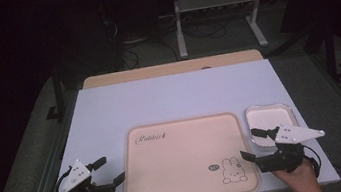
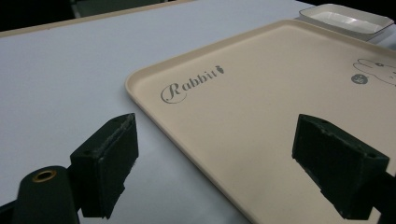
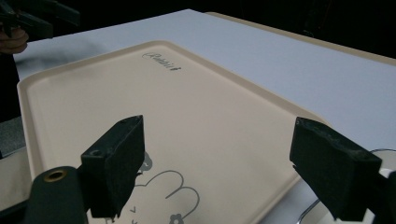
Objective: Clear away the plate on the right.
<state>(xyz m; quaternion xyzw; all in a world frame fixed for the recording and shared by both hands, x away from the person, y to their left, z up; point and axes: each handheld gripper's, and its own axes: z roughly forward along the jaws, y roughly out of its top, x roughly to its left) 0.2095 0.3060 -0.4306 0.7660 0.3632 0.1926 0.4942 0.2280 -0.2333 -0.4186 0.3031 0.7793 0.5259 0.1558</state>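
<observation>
A beige tray [image 1: 186, 149] with "Rabbit" lettering and a bunny drawing lies empty at the front middle of the white table [image 1: 178, 95]. My left gripper [image 1: 112, 168] rests just off the tray's left edge, jaws open and nothing between them. At the tray's right edge, my right gripper [image 1: 249, 144] is likewise open and empty. In the left gripper view the open gripper [image 2: 224, 163] straddles the tray's rim [image 2: 140, 88]. In the right gripper view the gripper [image 3: 224, 163] is open over the tray's bunny corner [image 3: 177, 196].
A small white square dish [image 1: 269, 115] sits empty to the right of the tray, just behind my right gripper, and shows far off as the dish [image 2: 345, 18]. A wooden strip [image 1: 170, 69] borders the table's far edge. Beyond it are cables and desk legs [image 1: 178, 24].
</observation>
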